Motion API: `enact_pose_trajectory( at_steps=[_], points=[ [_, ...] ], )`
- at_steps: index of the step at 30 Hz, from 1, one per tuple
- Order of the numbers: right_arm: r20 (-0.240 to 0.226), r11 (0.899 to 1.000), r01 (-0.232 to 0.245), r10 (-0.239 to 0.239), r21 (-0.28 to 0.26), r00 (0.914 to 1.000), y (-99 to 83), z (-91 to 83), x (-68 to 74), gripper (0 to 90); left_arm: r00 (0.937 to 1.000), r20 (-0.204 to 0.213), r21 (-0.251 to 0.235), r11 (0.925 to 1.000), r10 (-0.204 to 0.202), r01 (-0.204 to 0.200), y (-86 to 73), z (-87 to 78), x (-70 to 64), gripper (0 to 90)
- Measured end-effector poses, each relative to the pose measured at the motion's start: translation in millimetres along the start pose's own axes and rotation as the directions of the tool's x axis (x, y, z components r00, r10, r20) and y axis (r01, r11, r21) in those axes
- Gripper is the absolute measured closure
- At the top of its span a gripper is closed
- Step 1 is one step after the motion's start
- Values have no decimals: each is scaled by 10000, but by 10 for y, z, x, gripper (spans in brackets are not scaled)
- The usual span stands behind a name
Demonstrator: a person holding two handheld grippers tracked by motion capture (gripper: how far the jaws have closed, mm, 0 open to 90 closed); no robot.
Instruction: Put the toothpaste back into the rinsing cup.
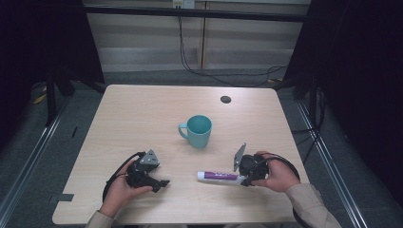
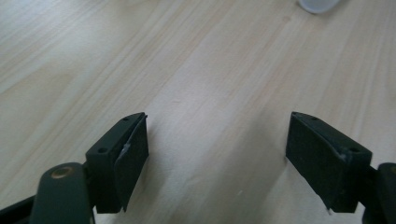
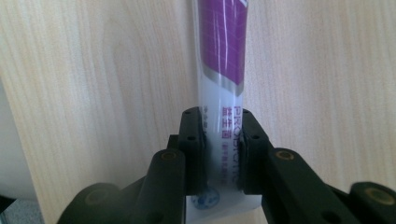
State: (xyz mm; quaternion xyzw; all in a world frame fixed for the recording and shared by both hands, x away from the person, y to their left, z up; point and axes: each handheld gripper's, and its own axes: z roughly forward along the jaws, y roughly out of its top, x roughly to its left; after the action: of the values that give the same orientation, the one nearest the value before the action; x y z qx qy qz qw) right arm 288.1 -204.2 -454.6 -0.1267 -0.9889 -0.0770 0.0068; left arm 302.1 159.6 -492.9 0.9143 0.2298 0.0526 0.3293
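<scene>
The right tool [image 3: 223, 154] is clamped on the flat crimped end of the toothpaste tube [image 3: 219, 56], jaws pressing both faces near the tail seam. The tube lies flat on the tabletop [image 1: 142, 114] near the person's edge, its cap end pointing toward the left tool [image 1: 159, 183].

Procedure, as judged from this position:
- Keep the grip firm. The tail is thin and slippery, and the tube's weight sits ahead of the jaws, so expect the cap end to droop when lifted.
- Raise slowly and keep the tube level or tail-up.
- If the teal mug [image 1: 197, 130] is the destination, bring the cap end over its rim before lowering. The mug stands upright toward the middle of the tabletop, well apart from the tube.
- The left tool stands wide open over bare wood and holds nothing. It is free to steady the cap end or the mug.

View differences: the right gripper view resolves the jaw contact and the tube's purple print. The left gripper view shows the white cap [image 2: 317, 4] at its top edge, ahead of the open jaws. The high view gives the layout: mug, tube and both hands.
</scene>
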Motion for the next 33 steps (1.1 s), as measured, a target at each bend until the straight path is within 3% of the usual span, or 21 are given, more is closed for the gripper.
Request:
enact_pose_trajectory(
  at_steps=[3, 4, 5, 9, 14, 15, 17, 19, 20, 21, 24, 26, 28, 31, 32, 33],
  points=[
    [192, 9999, 52, -55, 154, 9998, 50, -50, 11, 756, 9994, 157, -87, 9995, 319, -317, 89, -18, -52, 209],
    [297, 9996, 264, -266, 60, 9992, 67, -65, 4, 757, 9995, 129, -167, 9995, 279, -276, 119, -17, -77, 209],
    [239, 9999, 155, -156, 52, 9996, 79, -77, 15, 757, 9966, 271, 158, 9968, 784, -789, 187, -36, -87, 209],
    [413, 9988, 410, -420, 256, 9983, 155, -140, 21, 758, 9910, 395, 140, 9916, 1283, -1289, 417, -34, -203, 210],
    [543, 9962, 800, -818, 339, 9952, 278, -233, 37, 758, 9759, 708, 198, 9779, 2062, -2080, 725, -41, -339, 243],
    [543, 9962, 800, -818, 339, 9952, 278, -233, 37, 758, 9759, 708, 198, 9779, 2062, -2080, 725, -41, -339, 250],
    [631, 9953, 890, -913, 387, 9938, 332, -270, 44, 758, 9675, 786, 310, 9695, 2403, -2433, 872, -28, -407, 287],
    [683, 9943, 1009, -1031, 352, 9923, 366, -290, 48, 757, 9664, 835, 303, 9688, 2429, -2461, 899, -24, -422, 337],
    [648, 9949, 949, -969, 338, 9932, 385, -303, 56, 758, 9554, 827, 270, 9577, 2834, -2864, 974, -17, -459, 350],
    [694, 9944, 1022, -1039, 280, 9922, 399, -307, 55, 758, 9554, 827, 270, 9577, 2834, -2864, 974, -17, -459, 350],
    [634, 9924, 1195, -1211, 293, 9906, 444, -313, 71, 757, 9417, 1102, 56, 9473, 3179, -3204, 1050, 24, -514, 352],
    [605, 9910, 1301, -1318, 313, 9894, 476, -314, 86, 757, 9381, 1181, 268, 9434, 3255, -3307, 1068, 67, -543, 363],
    [606, 9900, 1390, -1403, 259, 9882, 505, -322, 90, 758, 9291, 1308, 371, 9348, 3459, -3532, 1073, 126, -556, 382],
    [613, 9886, 1492, -1501, 189, 9868, 531, -330, 98, 759, 9259, 1268, 422, 9306, 3559, -3635, 1066, 183, -570, 399],
    [599, 9874, 1570, -1579, 191, 9856, 551, -332, 106, 760, 9236, 1627, 520, 9318, 3470, -3593, 1067, 218, -572, 419],
    [615, 9859, 1665, -1672, 155, 9840, 558, -330, 106, 760, 9265, 1622, 620, 9336, 3396, -3530, 1063, 257, -577, 428]
  ],
)
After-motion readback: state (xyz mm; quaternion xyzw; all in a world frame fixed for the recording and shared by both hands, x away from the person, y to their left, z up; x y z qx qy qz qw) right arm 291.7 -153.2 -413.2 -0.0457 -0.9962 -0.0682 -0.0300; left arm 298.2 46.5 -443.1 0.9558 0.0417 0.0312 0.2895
